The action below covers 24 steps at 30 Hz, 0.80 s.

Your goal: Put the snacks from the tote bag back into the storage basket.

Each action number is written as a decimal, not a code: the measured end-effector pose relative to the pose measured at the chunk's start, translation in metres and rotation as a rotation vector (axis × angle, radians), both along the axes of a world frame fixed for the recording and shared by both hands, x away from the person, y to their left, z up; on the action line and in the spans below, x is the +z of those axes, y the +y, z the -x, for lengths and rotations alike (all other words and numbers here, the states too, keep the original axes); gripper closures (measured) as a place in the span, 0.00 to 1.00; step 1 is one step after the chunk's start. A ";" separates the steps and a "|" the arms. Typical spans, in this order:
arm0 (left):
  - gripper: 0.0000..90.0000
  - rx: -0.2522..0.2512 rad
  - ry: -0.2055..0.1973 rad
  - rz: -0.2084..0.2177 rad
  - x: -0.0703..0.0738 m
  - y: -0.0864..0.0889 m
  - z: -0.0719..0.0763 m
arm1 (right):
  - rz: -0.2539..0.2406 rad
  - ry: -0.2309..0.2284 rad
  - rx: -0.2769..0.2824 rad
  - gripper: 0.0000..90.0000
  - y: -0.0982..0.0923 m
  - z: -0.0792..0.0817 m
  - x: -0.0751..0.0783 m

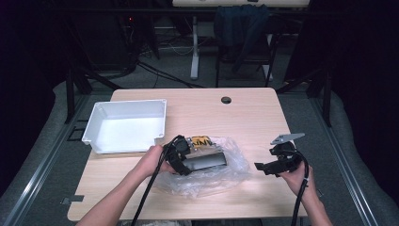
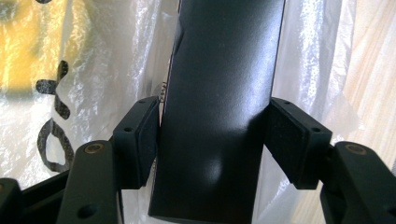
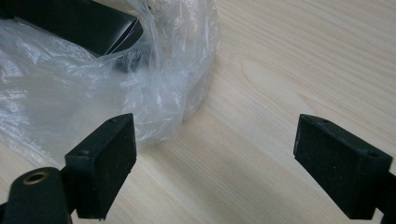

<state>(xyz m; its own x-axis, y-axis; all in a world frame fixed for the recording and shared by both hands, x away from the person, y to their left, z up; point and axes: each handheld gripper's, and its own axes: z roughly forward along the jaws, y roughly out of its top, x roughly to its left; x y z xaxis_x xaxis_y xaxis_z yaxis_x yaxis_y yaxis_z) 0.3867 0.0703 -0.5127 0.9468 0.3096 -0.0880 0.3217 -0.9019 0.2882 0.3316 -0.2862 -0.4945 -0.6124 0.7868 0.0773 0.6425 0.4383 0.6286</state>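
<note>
While its black pads flank a dark flat box (image 2: 219,107), the left tool (image 1: 181,157) has the left pad at the box's edge and the right pad just off it, so the grip looks loose. That box lies on a crumpled clear plastic bag (image 1: 211,174) in the middle of the worktop (image 1: 244,117). Just right of the bag, the right tool (image 3: 215,163) hangs spread wide over bare wood, holding nothing. A white tray (image 1: 96,125) sits at the far left.

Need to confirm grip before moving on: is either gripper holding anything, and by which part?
The left gripper straddles the black box across its long sides; a firm grip cannot be told. The right gripper is open, holding nothing.
</note>
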 end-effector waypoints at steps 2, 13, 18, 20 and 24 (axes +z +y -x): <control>0.43 -0.002 -0.004 -0.006 -0.001 -0.003 0.000 | 0.002 0.005 0.005 0.14 0.001 0.000 0.000; 0.45 -0.033 -0.014 -0.066 -0.005 -0.012 -0.001 | 0.005 0.004 0.007 0.14 0.001 0.000 -0.001; 0.48 -0.048 -0.023 -0.077 -0.003 -0.014 0.000 | 0.004 -0.002 0.006 0.14 0.001 0.000 0.000; 0.48 -0.056 -0.022 -0.081 -0.003 -0.013 0.000 | 0.001 0.004 0.007 0.14 0.001 0.000 0.000; 0.48 -0.061 -0.035 -0.069 0.002 -0.012 0.003 | 0.002 0.000 0.000 0.14 0.000 0.000 0.001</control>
